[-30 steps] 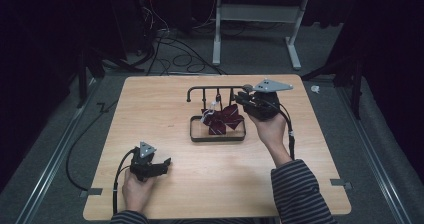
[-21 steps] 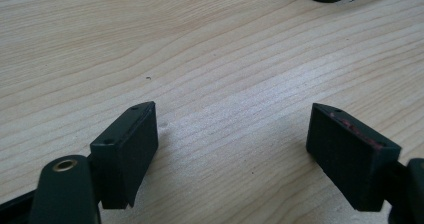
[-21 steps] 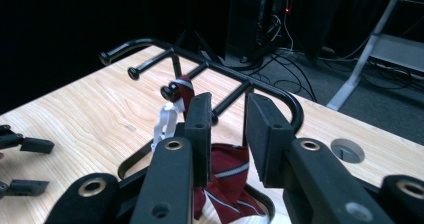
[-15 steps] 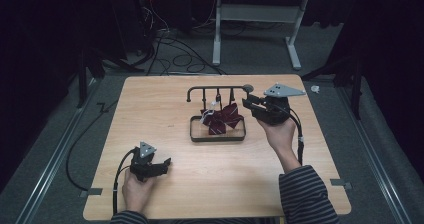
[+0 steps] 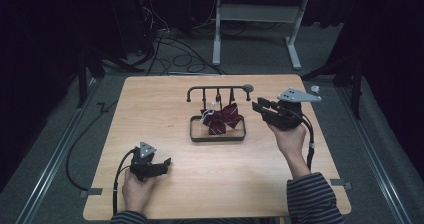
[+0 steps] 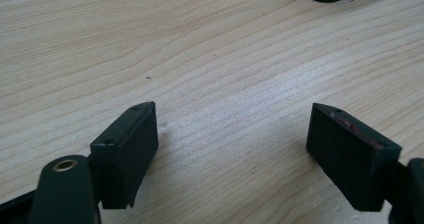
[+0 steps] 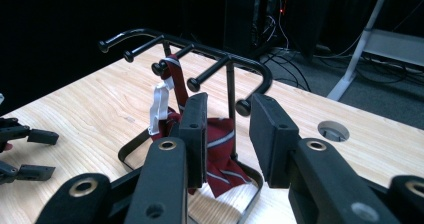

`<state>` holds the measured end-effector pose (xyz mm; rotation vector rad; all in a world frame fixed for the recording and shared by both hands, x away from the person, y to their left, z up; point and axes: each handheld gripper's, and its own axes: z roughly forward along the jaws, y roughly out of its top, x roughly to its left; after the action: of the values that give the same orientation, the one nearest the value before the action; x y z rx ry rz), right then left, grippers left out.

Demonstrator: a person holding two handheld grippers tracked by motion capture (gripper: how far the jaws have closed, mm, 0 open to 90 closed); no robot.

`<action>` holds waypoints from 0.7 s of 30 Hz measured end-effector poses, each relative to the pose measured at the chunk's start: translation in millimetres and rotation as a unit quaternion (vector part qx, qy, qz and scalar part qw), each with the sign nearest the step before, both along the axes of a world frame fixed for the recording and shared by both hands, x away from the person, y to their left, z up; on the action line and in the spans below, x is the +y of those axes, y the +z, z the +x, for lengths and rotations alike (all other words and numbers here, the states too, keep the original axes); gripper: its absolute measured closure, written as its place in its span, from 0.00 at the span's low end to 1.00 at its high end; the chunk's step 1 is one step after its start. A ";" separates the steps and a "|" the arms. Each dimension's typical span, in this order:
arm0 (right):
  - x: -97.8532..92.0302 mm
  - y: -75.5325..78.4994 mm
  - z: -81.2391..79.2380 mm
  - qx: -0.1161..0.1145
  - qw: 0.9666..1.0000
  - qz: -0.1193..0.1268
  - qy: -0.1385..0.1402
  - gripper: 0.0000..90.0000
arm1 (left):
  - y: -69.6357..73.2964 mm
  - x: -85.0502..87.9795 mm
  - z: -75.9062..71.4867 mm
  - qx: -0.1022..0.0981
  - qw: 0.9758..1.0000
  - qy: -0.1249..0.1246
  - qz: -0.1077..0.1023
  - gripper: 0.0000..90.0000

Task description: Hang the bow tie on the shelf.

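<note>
The left hand (image 5: 136, 188) rests low on the near left part of the wooden counter (image 5: 165, 109), holding the left claw (image 5: 162, 165) flat against the surface. In the left gripper view its two jaws stand spread wide with only bare wood grain between them; nothing is gripped. A cable trails from it toward the near edge.

Farther in, on the right side, the right hand (image 5: 289, 139) holds the right claw (image 5: 259, 105) raised above the counter, a grey three-cornered plate on top, pointing left toward the rack. In the right gripper view its jaws are parted by a moderate gap and hold nothing.

At the counter's centre sits a black wire rack (image 5: 218, 89) with a row of pegs on an upper bar and a rectangular base frame (image 5: 217, 137). A dark red striped bow tie (image 7: 220, 154) with a white strap (image 7: 160, 106) hangs from one middle peg, its lower part lying within the base frame.

Just beyond the rack's right end is a round cable hole (image 7: 333, 130) in the counter. Behind the counter, cables (image 5: 165, 44) lie on the floor beside a white desk frame (image 5: 255, 14).
</note>
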<state>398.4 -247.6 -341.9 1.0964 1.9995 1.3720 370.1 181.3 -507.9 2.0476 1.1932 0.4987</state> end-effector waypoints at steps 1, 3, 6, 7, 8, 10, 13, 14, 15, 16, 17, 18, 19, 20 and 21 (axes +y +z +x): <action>-2.1 -0.6 -1.4 0.000 1.000 0.001 -0.001 0.78 | 0.0 0.0 0.0 0.000 1.000 0.000 0.000 0.23; -4.8 -1.7 -3.6 -0.001 1.000 0.001 -0.003 0.78 | 0.0 0.0 0.0 0.000 1.000 0.000 0.001 0.23; -7.8 -3.7 -6.4 -0.001 1.000 0.002 0.000 0.78 | 0.0 -0.1 0.0 0.000 1.000 0.000 0.001 0.23; -8.8 -4.3 -7.2 0.000 1.000 0.001 0.000 0.78 | 0.0 -0.1 0.0 0.000 1.000 0.000 0.001 0.23; -10.1 -5.0 -8.6 0.000 1.000 0.000 -0.001 0.78 | -0.1 -0.1 0.0 0.000 1.000 0.000 0.001 0.23; -13.0 -6.2 -10.3 0.001 1.000 0.000 -0.003 0.78 | 0.0 -0.1 0.0 0.000 1.000 0.000 0.000 0.23; -16.5 -7.6 -12.7 0.003 1.000 0.000 -0.006 0.78 | 0.1 0.1 0.0 0.000 1.000 0.000 0.001 0.23; -17.0 -8.1 -13.6 0.005 1.000 0.002 -0.008 0.78 | 0.1 0.0 0.0 0.000 1.000 0.000 0.001 0.23; -18.1 -8.9 -13.9 0.004 1.000 0.001 -0.007 0.78 | 0.1 0.0 0.0 0.001 1.000 0.000 0.001 0.23; -18.8 -9.8 -14.4 0.006 1.000 0.003 -0.006 0.78 | 0.0 0.0 0.0 0.000 1.000 0.000 0.000 0.23; -19.5 -10.1 -15.2 0.008 1.000 0.001 -0.008 0.78 | 0.1 0.0 0.0 0.000 1.000 0.000 0.001 0.23; -20.3 -10.7 -15.8 0.007 1.000 0.001 -0.006 0.78 | 0.1 0.0 0.0 0.000 1.000 0.000 0.001 0.23; -20.9 -11.1 -16.8 0.008 1.000 0.001 -0.006 0.78 | 0.1 0.1 0.0 0.000 1.000 0.000 0.001 0.23; -21.7 -11.6 -18.3 0.007 1.000 0.002 -0.007 0.78 | 0.0 0.0 0.0 0.000 1.000 0.000 0.001 0.23; -22.6 -11.8 -19.8 0.007 1.000 0.002 -0.007 0.78 | 0.1 0.0 0.0 0.001 1.000 0.000 0.000 0.23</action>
<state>378.7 -270.2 -353.7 1.1237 1.9964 1.3647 370.0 181.3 -507.8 2.0484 1.1943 0.4974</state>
